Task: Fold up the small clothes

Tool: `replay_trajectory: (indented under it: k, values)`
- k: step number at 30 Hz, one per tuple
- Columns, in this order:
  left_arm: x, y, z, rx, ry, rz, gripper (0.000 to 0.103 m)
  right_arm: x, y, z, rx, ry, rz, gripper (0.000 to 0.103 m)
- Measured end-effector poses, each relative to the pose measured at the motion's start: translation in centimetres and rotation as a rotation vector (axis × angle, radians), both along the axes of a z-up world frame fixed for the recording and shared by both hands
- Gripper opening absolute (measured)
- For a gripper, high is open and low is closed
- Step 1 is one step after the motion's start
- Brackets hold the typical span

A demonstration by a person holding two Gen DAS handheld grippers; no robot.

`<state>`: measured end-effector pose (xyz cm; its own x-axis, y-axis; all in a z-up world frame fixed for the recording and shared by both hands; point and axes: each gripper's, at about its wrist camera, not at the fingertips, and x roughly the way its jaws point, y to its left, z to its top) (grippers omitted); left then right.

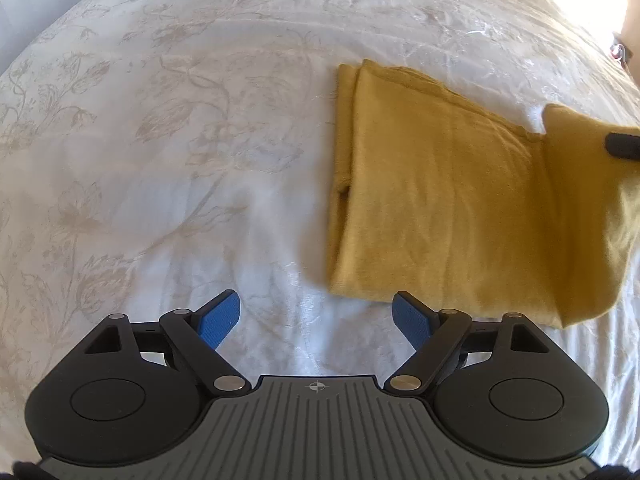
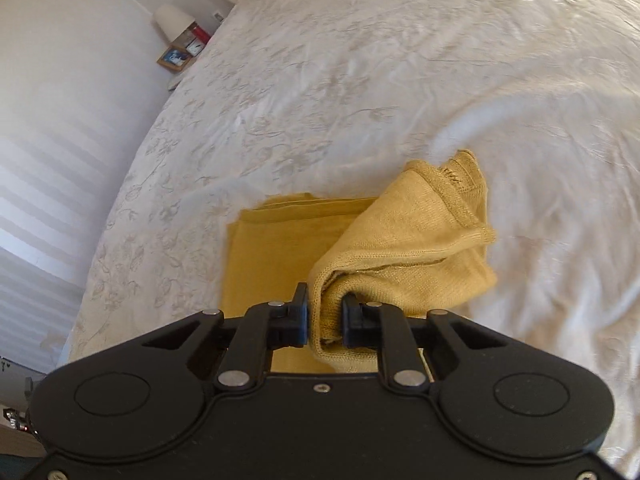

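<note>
A mustard-yellow knit garment point(image 1: 440, 184) lies partly folded on the white bedspread point(image 1: 180, 140). My left gripper point(image 1: 316, 320) is open and empty, hovering just short of the garment's near left corner, its blue pads point(image 1: 220, 320) spread wide. My right gripper point(image 2: 325, 314) is shut on a bunched end of the garment point(image 2: 404, 240) and holds it lifted above the flat folded part point(image 2: 272, 248). In the left wrist view the lifted end point(image 1: 588, 208) stands up at the right, with a dark right fingertip point(image 1: 624, 146) showing at the frame edge.
The bed is covered by a white floral-patterned bedspread point(image 2: 360, 80). A bedside shelf with a white lamp point(image 2: 174, 20) and a picture frame point(image 2: 173, 58) stands beyond the bed's far left corner. A white wall point(image 2: 60, 120) runs along the bed's left side.
</note>
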<state>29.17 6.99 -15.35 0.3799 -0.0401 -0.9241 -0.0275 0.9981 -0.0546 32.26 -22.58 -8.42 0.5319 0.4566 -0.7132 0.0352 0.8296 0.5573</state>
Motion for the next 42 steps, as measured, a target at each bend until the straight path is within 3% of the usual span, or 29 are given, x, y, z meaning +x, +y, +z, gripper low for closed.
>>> replay_trajectory:
  k: [6, 12, 15, 16, 17, 20, 25, 33, 37, 42]
  values:
    - [-0.3, 3.8, -0.5, -0.009, 0.013, 0.015, 0.083, 3.6, 8.7, -2.3, -0.079, 0.05, 0.111, 0.024]
    - [-0.4, 6.7, -0.9, -0.027, 0.026, 0.034, 0.083, 4.8, 13.6, -5.4, -0.183, 0.128, 0.152, 0.025]
    - [-0.2, 7.3, -1.3, -0.038, 0.038, 0.037, 0.083, 5.2, 15.1, -5.7, -0.244, 0.141, 0.188, 0.034]
    - [-0.1, 7.4, -1.5, -0.042, 0.043, 0.037, 0.083, 5.2, 15.5, -5.6, -0.239, 0.141, 0.211, 0.043]
    - [0.0, 7.4, -1.6, -0.045, 0.048, 0.034, 0.083, 5.1, 15.7, -5.3, -0.199, 0.125, 0.235, 0.045]
    - [0.3, 7.2, -1.9, -0.054, 0.058, 0.018, 0.083, 4.3, 16.2, -3.6, -0.047, 0.046, 0.297, 0.045]
    - [1.1, 6.5, -1.7, -0.056, 0.058, -0.017, 0.083, 2.8, 13.6, -1.3, -0.013, -0.03, 0.208, 0.046]
    - [3.2, 2.7, 0.7, -0.06, -0.032, -0.152, 0.083, 0.3, 7.4, -1.9, -0.111, -0.013, 0.028, 0.046]
    - [4.1, -0.4, 0.8, -0.075, -0.053, -0.24, 0.083, 0.3, 6.6, -3.3, -0.209, 0.031, 0.051, 0.046]
    - [4.2, -3.8, -0.9, -0.055, -0.063, -0.307, 0.083, 1.1, 6.7, -4.5, -0.251, 0.041, 0.098, 0.046]
